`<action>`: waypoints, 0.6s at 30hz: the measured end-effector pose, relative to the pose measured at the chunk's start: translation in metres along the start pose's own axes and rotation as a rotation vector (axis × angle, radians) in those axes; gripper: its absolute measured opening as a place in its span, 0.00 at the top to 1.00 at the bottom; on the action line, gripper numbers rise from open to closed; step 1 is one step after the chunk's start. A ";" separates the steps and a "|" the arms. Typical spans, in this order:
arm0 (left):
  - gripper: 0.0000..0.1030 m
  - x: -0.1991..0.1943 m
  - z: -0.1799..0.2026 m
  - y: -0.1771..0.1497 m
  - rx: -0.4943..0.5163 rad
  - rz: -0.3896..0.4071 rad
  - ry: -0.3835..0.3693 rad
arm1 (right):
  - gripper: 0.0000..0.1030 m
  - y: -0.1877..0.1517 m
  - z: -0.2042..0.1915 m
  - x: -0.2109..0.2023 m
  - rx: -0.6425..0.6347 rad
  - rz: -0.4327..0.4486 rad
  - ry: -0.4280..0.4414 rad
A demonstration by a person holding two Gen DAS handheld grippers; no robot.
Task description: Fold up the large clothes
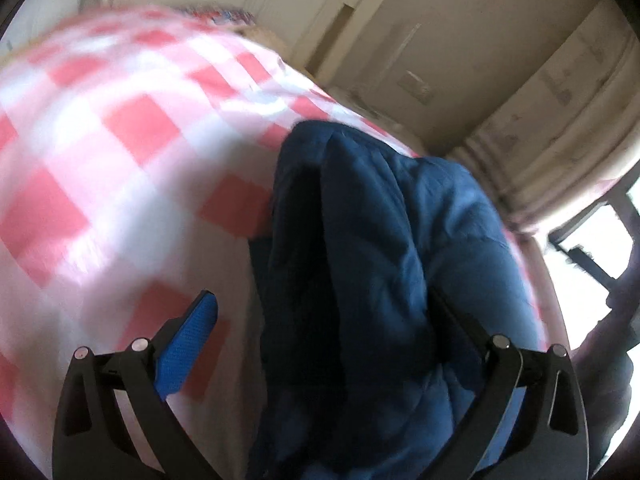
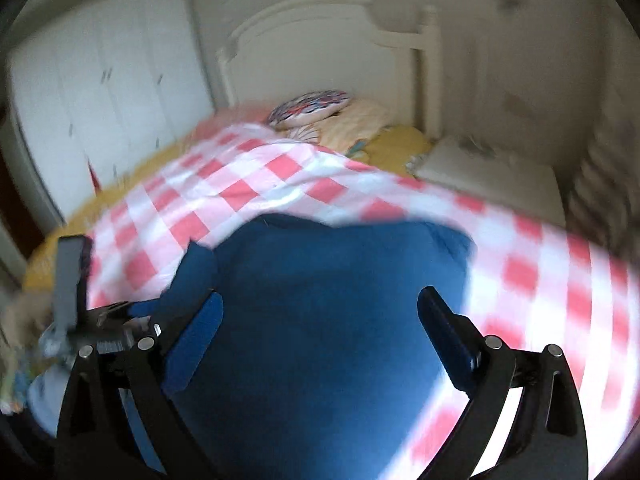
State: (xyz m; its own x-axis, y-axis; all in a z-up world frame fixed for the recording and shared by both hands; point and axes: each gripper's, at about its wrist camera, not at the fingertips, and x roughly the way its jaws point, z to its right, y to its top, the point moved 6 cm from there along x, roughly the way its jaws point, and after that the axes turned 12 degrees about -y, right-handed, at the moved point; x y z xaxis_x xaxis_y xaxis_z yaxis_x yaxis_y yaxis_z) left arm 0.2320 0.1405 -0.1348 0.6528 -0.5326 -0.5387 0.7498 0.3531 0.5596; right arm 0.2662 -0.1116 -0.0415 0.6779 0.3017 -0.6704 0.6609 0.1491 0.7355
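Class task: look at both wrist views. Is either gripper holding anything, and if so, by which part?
Nothing is gripped. The right gripper is open above the blue garment. The left gripper is also open, with the garment bunched loosely between its fingers.

Soft daylight, strong motion blur, round fisheye frames

Both views are smeared by motion: the pink and white checked bedcover (image 1: 120, 152) loses its sharp squares, most at the right edge of the right wrist view. The bright window with dark frame (image 1: 592, 240) is overexposed to white glare. The dark blue quilted garment (image 2: 320, 320) looks deep and shadowed in its folds. Black corners ring each picture, and straight lines bend near the edges.
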 end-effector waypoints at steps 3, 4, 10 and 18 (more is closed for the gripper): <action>0.02 -0.005 -0.005 -0.018 -0.039 -0.081 -0.150 | 0.08 -0.055 0.030 -0.005 0.191 -0.101 0.099; 0.02 -0.005 -0.006 -0.025 -0.058 -0.107 -0.197 | 0.08 -0.070 0.033 -0.004 0.230 -0.128 0.138; 0.02 0.000 0.005 -0.045 -0.040 -0.194 -0.315 | 0.04 -0.117 0.004 0.017 0.307 -0.238 0.368; 0.21 0.015 0.030 -0.040 -0.022 -0.200 -0.348 | 0.25 -0.103 -0.015 0.003 0.164 -0.021 0.225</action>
State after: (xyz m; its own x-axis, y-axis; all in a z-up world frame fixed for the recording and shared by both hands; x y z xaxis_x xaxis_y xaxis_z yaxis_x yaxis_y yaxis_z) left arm 0.2088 0.0954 -0.1467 0.4212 -0.8197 -0.3882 0.8630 0.2305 0.4496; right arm 0.1952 -0.1118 -0.1181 0.5871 0.5042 -0.6333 0.7299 0.0086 0.6835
